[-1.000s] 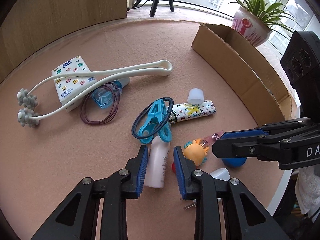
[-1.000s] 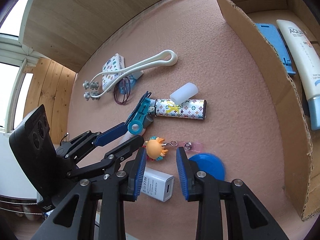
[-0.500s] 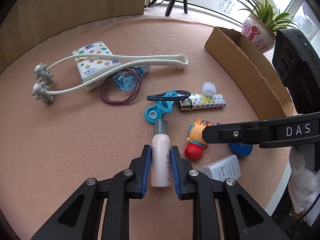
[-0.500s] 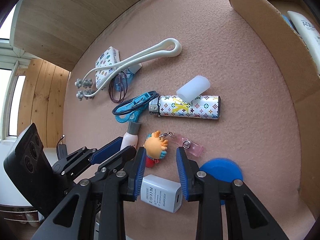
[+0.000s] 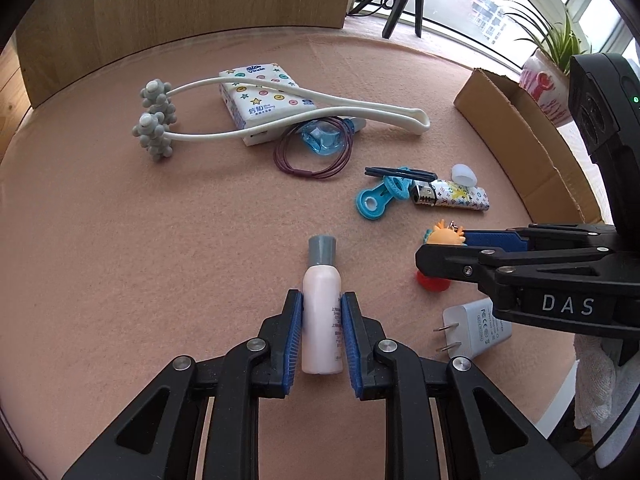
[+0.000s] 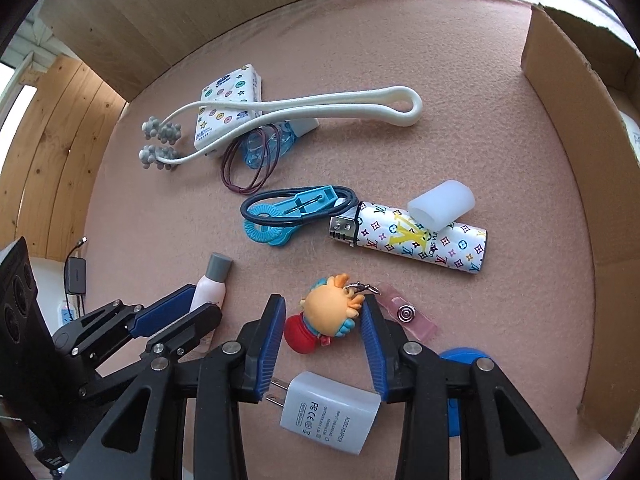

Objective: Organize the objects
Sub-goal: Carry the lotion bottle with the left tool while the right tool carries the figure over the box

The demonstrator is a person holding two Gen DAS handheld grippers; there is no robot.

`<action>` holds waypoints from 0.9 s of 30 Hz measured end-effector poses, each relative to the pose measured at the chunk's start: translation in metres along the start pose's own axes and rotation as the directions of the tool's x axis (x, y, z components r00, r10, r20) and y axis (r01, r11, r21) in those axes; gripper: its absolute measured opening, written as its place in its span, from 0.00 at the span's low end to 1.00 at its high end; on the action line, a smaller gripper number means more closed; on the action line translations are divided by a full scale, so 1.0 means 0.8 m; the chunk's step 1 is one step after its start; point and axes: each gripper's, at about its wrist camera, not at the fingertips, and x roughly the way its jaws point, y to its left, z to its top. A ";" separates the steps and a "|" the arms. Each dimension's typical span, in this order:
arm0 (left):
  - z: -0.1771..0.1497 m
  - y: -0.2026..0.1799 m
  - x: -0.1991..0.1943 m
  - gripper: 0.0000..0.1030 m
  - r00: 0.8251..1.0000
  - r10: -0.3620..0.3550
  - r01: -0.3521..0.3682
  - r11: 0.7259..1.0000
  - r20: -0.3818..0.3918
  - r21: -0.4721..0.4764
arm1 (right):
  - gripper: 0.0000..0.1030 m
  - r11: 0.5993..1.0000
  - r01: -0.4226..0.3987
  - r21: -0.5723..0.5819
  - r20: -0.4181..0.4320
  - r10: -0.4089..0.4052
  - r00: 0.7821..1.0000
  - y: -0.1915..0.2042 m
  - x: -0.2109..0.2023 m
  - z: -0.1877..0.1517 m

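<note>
A small pale pink bottle (image 5: pixel 321 312) with a grey cap (image 5: pixel 322 249) lay on the pink felt near the front edge, cap pointing away. To its right lay an orange-headed doll keychain (image 6: pixel 325 316) with a red base.

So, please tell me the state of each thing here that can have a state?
Left gripper: jaws closed on the pink bottle.
Pink bottle: capped, lying flat.
Right gripper: jaws opening around the toy keychain, not pressing.
Lighter: lying flat.
Charger: unplugged.
Cardboard box: open.
</note>
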 end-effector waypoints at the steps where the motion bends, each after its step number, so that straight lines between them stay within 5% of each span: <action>1: -0.001 0.000 0.000 0.21 1.000 0.001 -0.001 1.000 0.002 -0.002 | 0.34 0.999 0.023 -0.027 0.007 -0.022 1.000 0.006 0.001 -0.002; 8: -0.007 -0.005 -0.001 0.29 1.000 0.007 -0.007 1.000 0.007 0.009 | 0.31 0.997 0.029 -0.073 0.032 -0.027 0.999 0.010 -0.002 -0.004; 12: -0.008 -0.003 -0.003 0.24 0.999 0.027 -0.027 1.000 0.020 -0.006 | 0.21 0.997 0.011 -0.075 0.050 -0.008 0.999 0.006 -0.009 -0.004; 27: 0.000 -0.004 -0.039 0.21 0.996 -0.034 0.045 0.992 0.088 -0.120 | 0.21 0.996 -0.087 -0.012 0.140 0.088 0.986 -0.038 -0.068 -0.018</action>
